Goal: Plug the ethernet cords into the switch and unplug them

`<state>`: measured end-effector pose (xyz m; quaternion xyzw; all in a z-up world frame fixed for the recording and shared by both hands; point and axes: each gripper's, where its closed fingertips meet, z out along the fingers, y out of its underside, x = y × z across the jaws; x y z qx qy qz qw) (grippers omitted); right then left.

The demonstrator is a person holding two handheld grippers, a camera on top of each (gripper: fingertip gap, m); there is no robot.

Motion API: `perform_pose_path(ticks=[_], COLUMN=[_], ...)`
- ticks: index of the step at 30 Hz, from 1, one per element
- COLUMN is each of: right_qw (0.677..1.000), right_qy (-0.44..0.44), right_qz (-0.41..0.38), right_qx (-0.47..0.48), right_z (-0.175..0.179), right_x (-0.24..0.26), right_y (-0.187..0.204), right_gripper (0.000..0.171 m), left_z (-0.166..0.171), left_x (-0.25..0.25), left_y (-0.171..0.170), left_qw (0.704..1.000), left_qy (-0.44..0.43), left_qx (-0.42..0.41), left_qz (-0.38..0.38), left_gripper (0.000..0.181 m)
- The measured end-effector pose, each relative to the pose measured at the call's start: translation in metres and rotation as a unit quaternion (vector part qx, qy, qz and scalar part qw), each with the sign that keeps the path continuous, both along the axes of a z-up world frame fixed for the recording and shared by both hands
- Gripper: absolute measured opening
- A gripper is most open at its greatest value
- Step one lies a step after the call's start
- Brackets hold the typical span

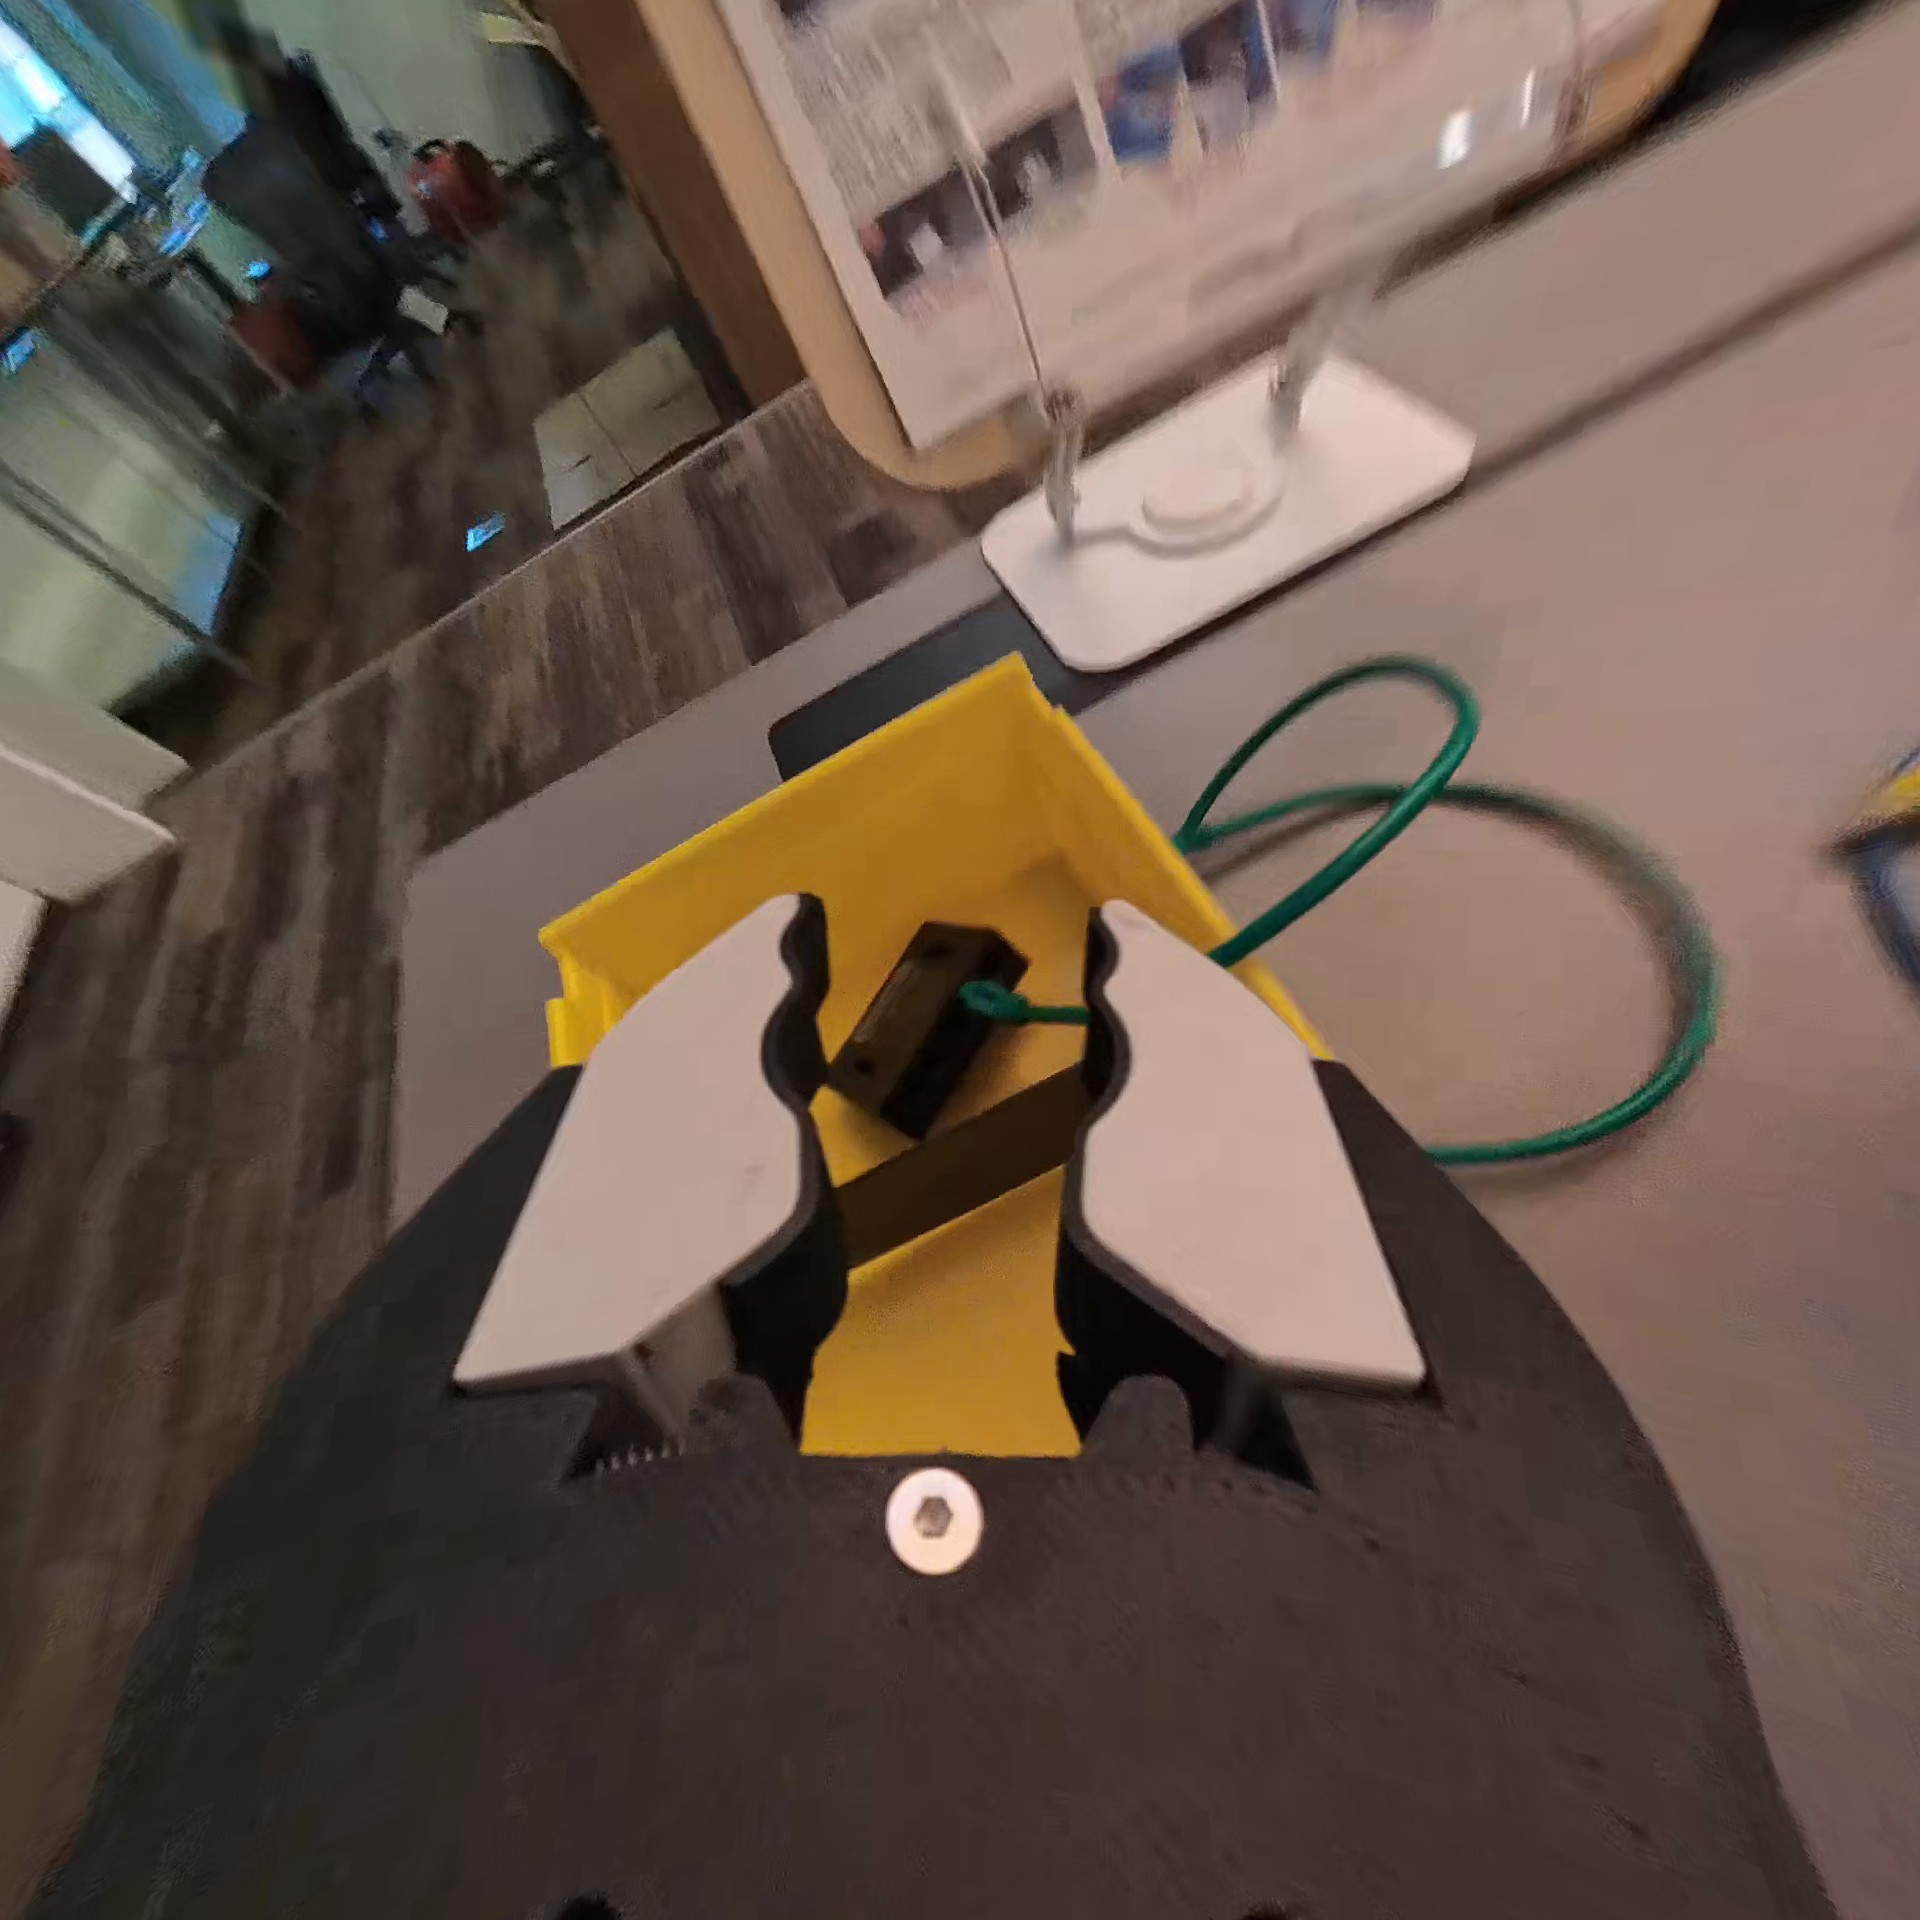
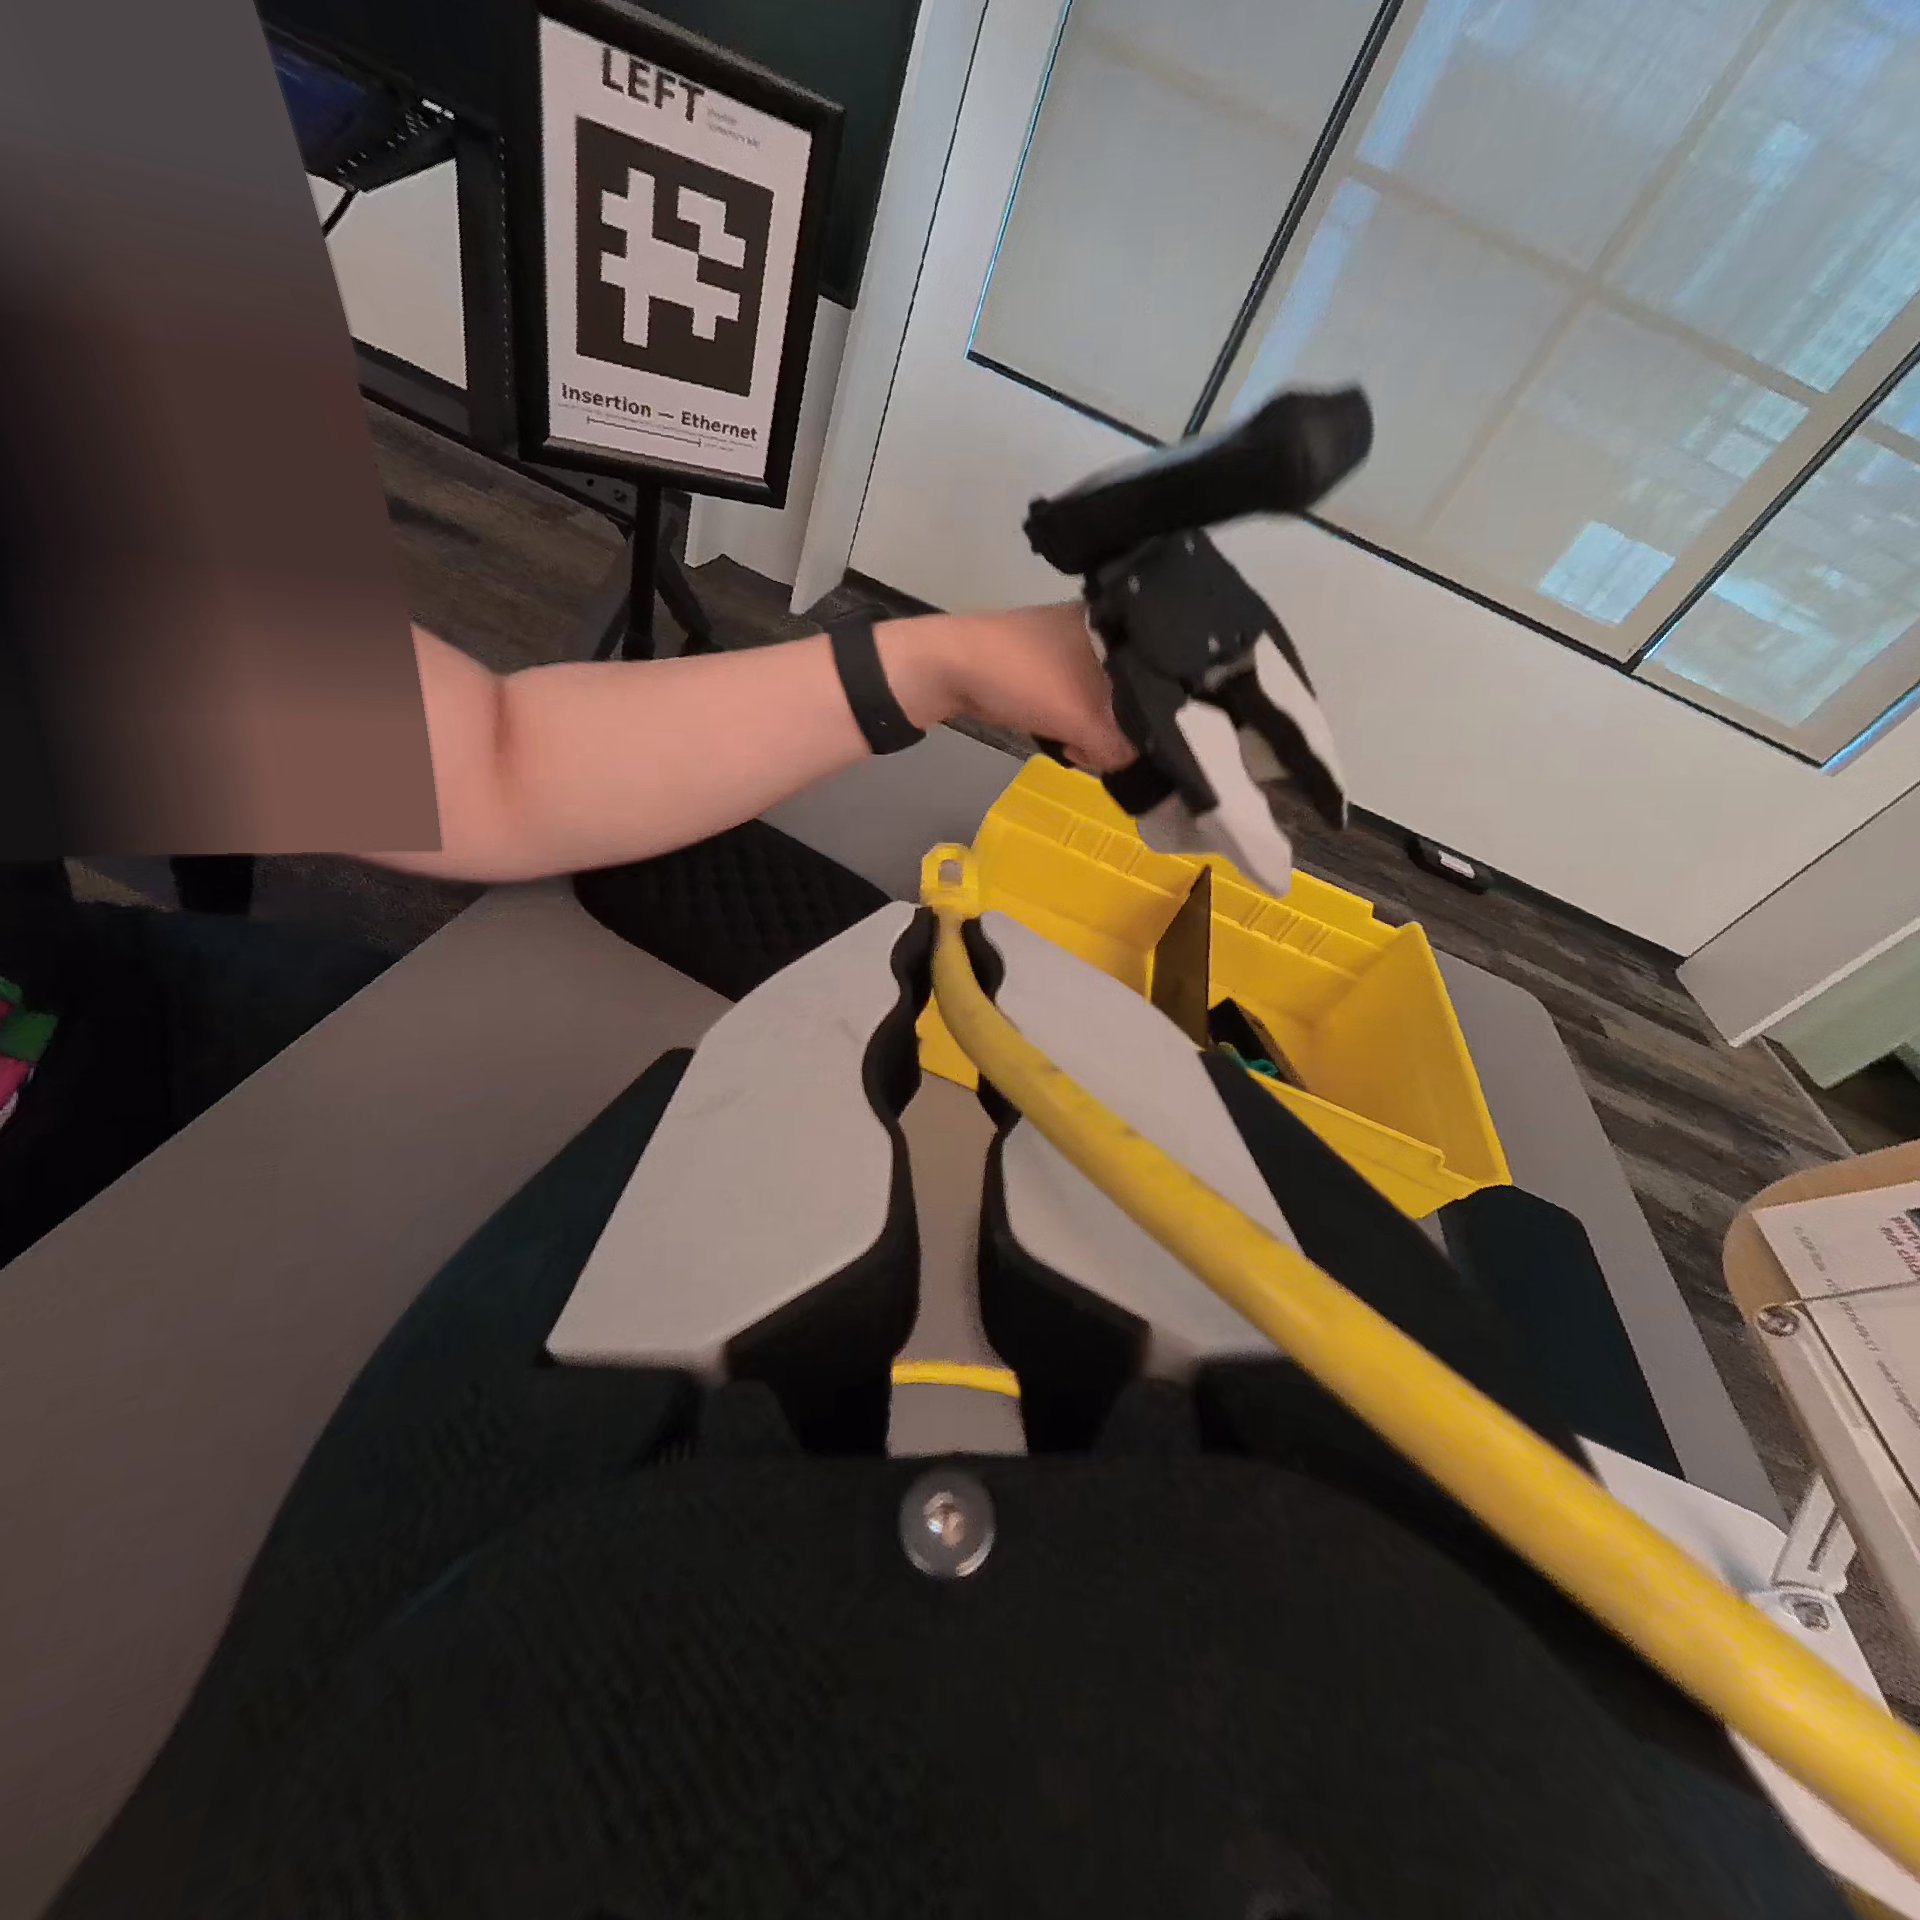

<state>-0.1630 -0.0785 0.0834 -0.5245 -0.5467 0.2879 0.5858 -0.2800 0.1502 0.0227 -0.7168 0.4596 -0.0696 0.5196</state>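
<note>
A small black switch [image 1: 925,1023] lies tilted inside a yellow bin [image 1: 935,821] on the grey table. A green ethernet cord [image 1: 1621,883] is plugged into the switch and loops over the table to the right. My left gripper [image 1: 951,940] is open and empty, held above the bin over the switch; it also shows in the right wrist view [image 2: 1283,821]. My right gripper [image 2: 948,920] is shut on a yellow ethernet cord [image 2: 1195,1174] near its plug [image 2: 948,871], just in front of the yellow bin [image 2: 1340,1029]. The cord trails back to the lower right.
A black divider [image 2: 1184,961] stands in the bin. A white stand base [image 1: 1226,509] holding a framed sheet sits behind the bin. A framed marker sign [image 2: 675,260] stands on a tripod beyond the table. A person's forearm [image 2: 675,727] reaches over the table. The table edge [image 1: 582,769] runs left of the bin. My hands' fingertips stand some 25 cm from each other.
</note>
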Motion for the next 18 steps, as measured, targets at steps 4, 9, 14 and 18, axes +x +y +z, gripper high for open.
perform_pose_path(ticks=[4,9,14,18], right_qw=[1.000,1.000,0.999,0.998], right_qy=[0.015,0.003,-0.019,-0.027], right_qz=[0.001,-0.015,-0.036,-0.048], right_qx=[-0.004,-0.013,-0.025,-0.036], right_z=[0.003,-0.007,-0.021,-0.029], right_x=[0.008,0.013,0.018,0.021], right_y=[0.002,0.012,0.024,0.032], right_gripper=[0.006,0.006,0.006,0.006], left_z=[-0.046,-0.100,-0.126,-0.150], left_x=[-0.002,-0.012,-0.003,-0.014], left_y=[0.039,0.069,0.079,0.091], left_qw=[0.972,0.915,0.880,0.847], left_qy=[0.227,0.381,0.432,0.488], left_qx=[0.037,-0.089,-0.136,-0.154], left_qz=[-0.055,-0.098,-0.144,-0.146], left_gripper=[0.036,0.052,0.057,0.075])
